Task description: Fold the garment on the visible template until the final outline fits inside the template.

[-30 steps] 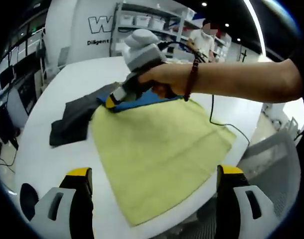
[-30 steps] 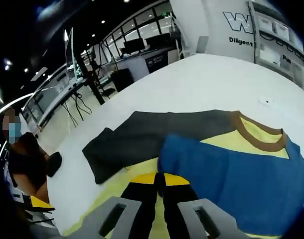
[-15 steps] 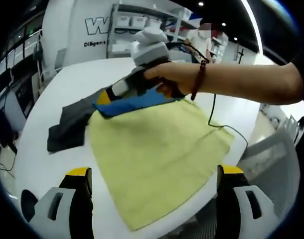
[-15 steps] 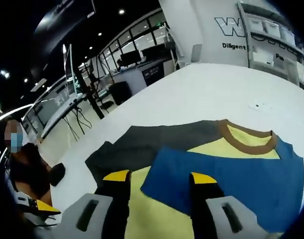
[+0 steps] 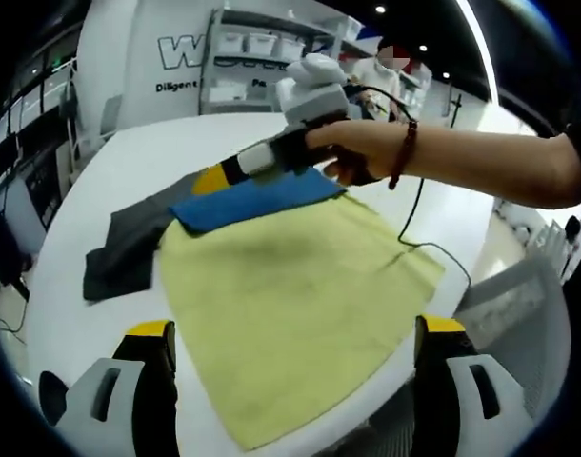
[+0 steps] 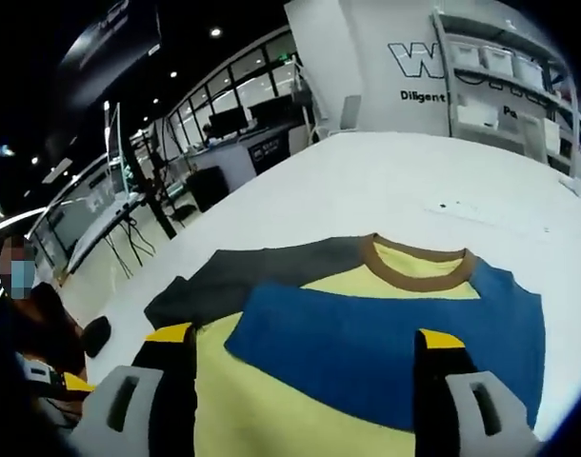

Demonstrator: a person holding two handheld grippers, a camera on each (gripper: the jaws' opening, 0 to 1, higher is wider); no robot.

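I see the garment [image 6: 367, 333] spread flat on the white table [image 6: 386, 181], its blue sleeve folded across the yellow body and a dark sleeve lying out to the left. My right gripper [image 5: 214, 179] hangs over the blue fold, a hand [image 5: 352, 152] gripping it (beaded bracelet on the wrist), jaws wide apart and empty; my left gripper [image 5: 290, 367] is likewise spread at the near hem. The far wall [image 6: 367, 57] reads "W" and "Diligent".

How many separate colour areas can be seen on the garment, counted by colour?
Yellow body: 1
Blue panel: 1
Dark grey sleeve: 1
Brown collar band: 1
Total: 4 colour areas on one garment on the white table.
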